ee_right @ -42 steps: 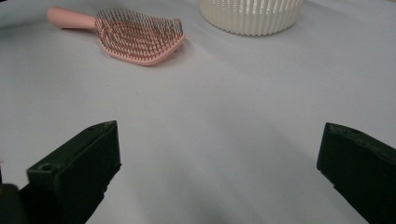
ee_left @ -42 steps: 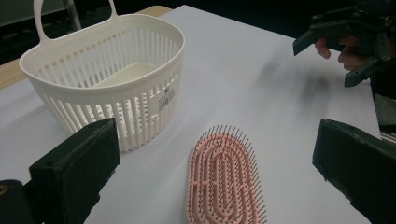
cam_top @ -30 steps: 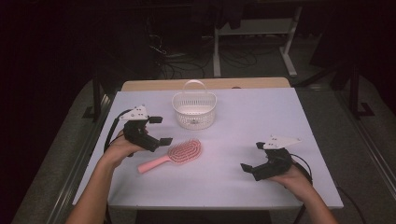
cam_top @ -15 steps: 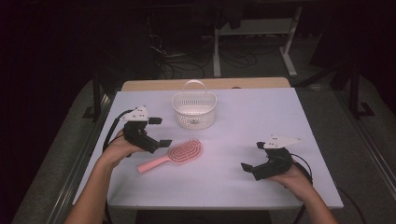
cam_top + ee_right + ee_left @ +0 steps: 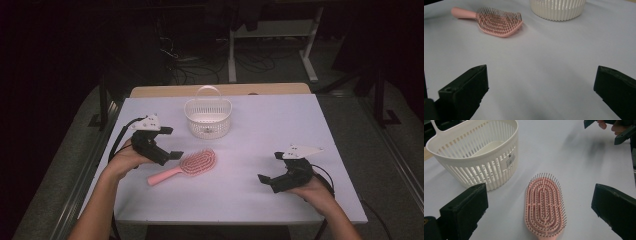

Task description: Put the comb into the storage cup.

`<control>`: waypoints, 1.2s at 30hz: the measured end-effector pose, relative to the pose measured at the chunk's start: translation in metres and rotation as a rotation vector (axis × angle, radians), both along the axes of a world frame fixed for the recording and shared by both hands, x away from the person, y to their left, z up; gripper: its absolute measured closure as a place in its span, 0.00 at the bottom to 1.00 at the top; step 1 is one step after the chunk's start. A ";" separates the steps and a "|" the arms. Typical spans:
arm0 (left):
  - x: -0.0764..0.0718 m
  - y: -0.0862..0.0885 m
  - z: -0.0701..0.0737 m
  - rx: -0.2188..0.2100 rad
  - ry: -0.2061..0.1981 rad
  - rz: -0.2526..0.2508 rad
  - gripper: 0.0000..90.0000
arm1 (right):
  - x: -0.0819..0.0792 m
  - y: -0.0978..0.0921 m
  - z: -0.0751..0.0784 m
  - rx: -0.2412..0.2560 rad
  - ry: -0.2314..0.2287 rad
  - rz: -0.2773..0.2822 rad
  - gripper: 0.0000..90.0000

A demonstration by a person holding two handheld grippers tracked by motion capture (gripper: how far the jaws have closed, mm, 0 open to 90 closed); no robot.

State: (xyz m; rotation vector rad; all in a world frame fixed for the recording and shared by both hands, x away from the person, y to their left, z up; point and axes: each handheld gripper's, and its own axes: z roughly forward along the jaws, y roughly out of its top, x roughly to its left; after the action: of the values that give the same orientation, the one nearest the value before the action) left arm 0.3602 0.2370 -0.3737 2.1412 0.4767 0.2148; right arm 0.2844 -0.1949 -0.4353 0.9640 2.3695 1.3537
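With the left gripper (image 5: 539, 207) held wide apart over the brush (image 5: 186, 165), which lay bristles-up at centre-left of the counter (image 5: 300, 125) below the basket (image 5: 208, 117), and the right gripper (image 5: 270, 172) likewise released, a skewed closing could have flipped the brush aside.

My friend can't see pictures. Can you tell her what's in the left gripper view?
A pink hairbrush lies bristles up on a pale table, between the wide-open black jaws of the left hand-held gripper. A white slotted basket stands just behind it to the left.
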 end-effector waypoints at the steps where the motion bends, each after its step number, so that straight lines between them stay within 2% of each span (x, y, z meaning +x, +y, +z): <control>1: 0.000 0.000 0.001 0.004 0.001 0.000 0.00 | 0.001 0.000 0.000 0.002 0.000 -0.002 0.00; 11: -0.001 -0.001 0.002 0.035 0.007 0.002 0.00 | 0.000 -0.001 0.000 0.000 0.002 -0.007 0.00; 21: -0.003 -0.005 0.000 0.093 0.022 -0.012 0.00 | 0.001 -0.001 0.000 0.002 0.002 -0.003 0.00; 31: -0.003 -0.004 0.001 0.110 0.032 -0.016 0.00 | 0.001 0.000 0.000 0.000 0.002 -0.001 0.00; 36: -0.002 -0.005 -0.001 0.135 0.039 -0.012 0.00 | 0.001 0.000 0.000 -0.002 0.003 -0.001 0.00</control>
State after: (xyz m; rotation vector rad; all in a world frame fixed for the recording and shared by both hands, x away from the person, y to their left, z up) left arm 0.3585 0.2318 -0.3744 2.2831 0.4839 0.2038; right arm 0.2853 -0.1954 -0.4357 0.9675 2.3714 1.3501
